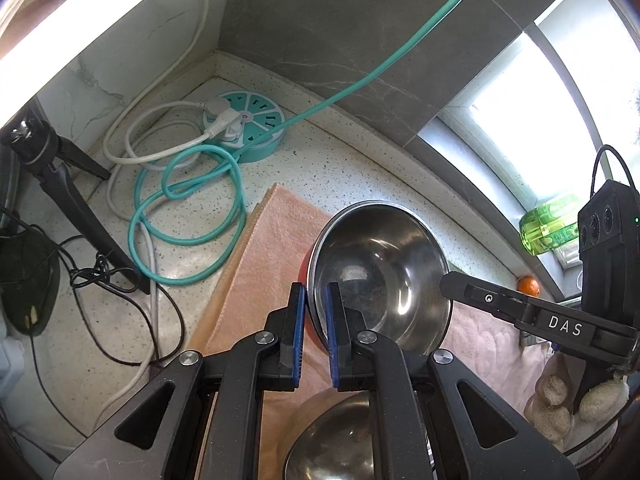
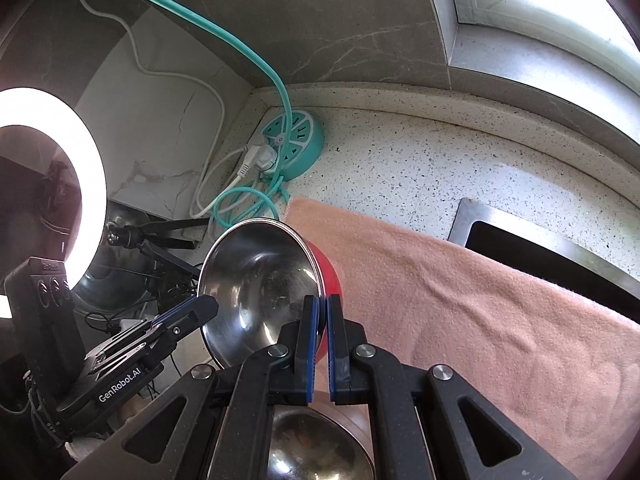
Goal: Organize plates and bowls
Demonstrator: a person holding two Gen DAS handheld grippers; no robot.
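Steel-lined, red-skinned bowl [image 1: 380, 276] hangs tilted above the pink towel [image 1: 260, 264], left gripper [image 1: 317, 336] and right gripper [image 2: 322, 340] clamped on opposite rims, probably to share its weight.

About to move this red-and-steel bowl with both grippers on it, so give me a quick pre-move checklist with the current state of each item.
1. Left gripper clamped on the bowl rim: ok, pads either side of the wall.
2. Right gripper clamped on the opposite rim: ok.
3. Bowl lifted clear of the pink towel: ok, it hangs tilted between the grippers.
4. Bowl empty: ok, only bare steel shows inside.
5. Second steel bowl below: present; whether the path to it is clear, cannot tell.
6. Teal cable and power hub away from the bowl: ok, back in the corner.
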